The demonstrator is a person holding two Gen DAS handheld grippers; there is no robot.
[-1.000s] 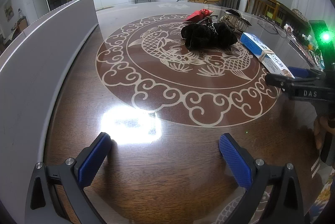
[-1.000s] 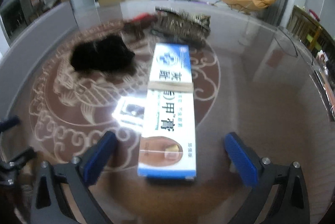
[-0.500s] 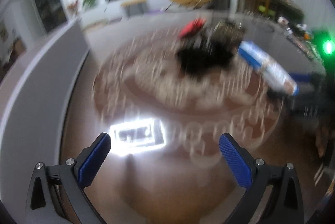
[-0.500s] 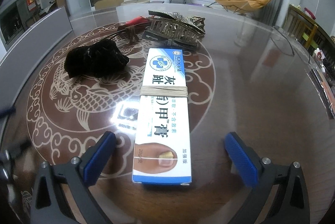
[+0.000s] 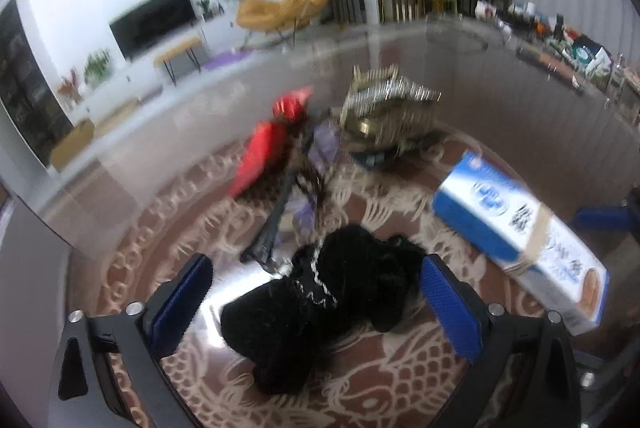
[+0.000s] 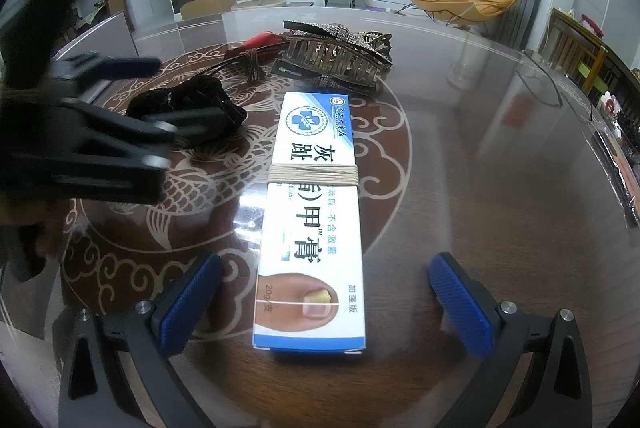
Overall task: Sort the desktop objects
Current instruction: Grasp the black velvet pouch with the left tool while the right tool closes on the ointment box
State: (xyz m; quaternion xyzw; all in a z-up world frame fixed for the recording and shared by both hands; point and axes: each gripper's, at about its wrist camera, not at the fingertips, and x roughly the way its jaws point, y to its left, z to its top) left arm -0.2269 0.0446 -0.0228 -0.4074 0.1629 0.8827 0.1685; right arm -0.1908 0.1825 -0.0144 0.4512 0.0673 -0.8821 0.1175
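Observation:
A black fabric bundle [image 5: 320, 304] lies on the glass table between the open jaws of my left gripper [image 5: 316, 304]; the pads do not touch it. A blue and white medicine box [image 6: 312, 212] with a rubber band lies lengthwise between the open jaws of my right gripper [image 6: 326, 304], its near end level with the pads. The box also shows in the left wrist view [image 5: 520, 232]. The left gripper [image 6: 132, 112] shows in the right wrist view, over the black bundle [image 6: 188, 104].
Behind the bundle lie a red item [image 5: 264, 152], a dark strap [image 5: 272, 224] and a gold rhinestone hair claw [image 5: 388, 116]. The claw [image 6: 336, 56] and red item [image 6: 260, 40] also show in the right wrist view. The table has a patterned round inlay [image 6: 384, 164].
My left gripper has moved forward across the table to the black bundle, which now sits between its jaws. The right gripper has hardly moved and stays around the box.

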